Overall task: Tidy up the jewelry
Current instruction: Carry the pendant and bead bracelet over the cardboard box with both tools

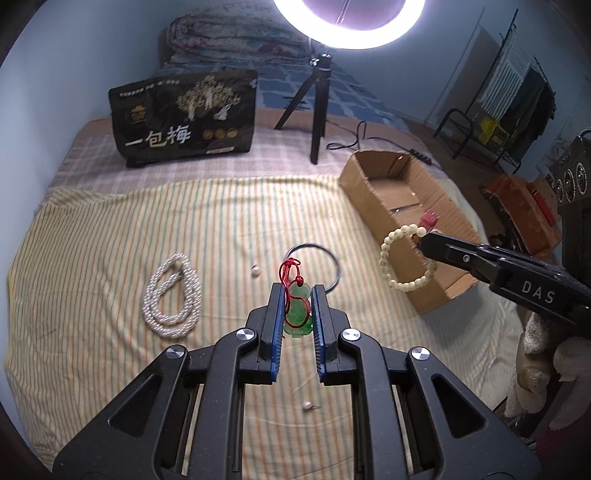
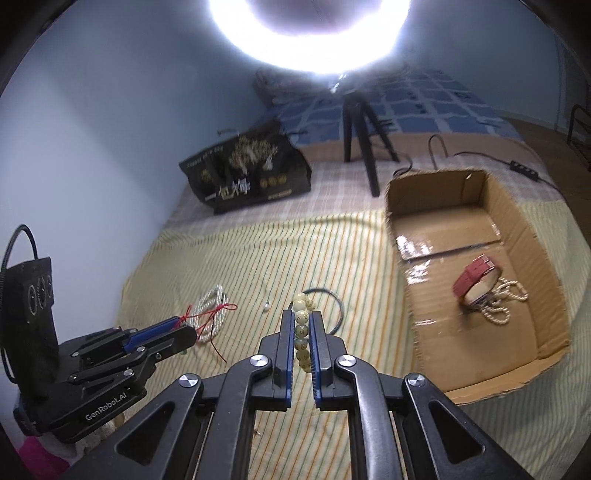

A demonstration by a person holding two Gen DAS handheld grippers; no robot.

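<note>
Left wrist cam: we look down along left gripper at striped sheet, close up. Right wrist cam: same downward tilt along right gripper, from further right. Both share cardboard box, ring light, black bag; each catches the other gripper.

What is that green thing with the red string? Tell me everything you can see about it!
The green pendant looks like glossy, see-through jade, carved in a rounded gourd-like shape with two bulges. A thin red cord runs through its top, loops around it and ends in a small knot above. It stands upright, pinched between the blue pads of the left tongs, lifted off the striped bedsheet. Only the pads and cord touch it. From the right wrist view, just the cord's loose ends show.
</note>
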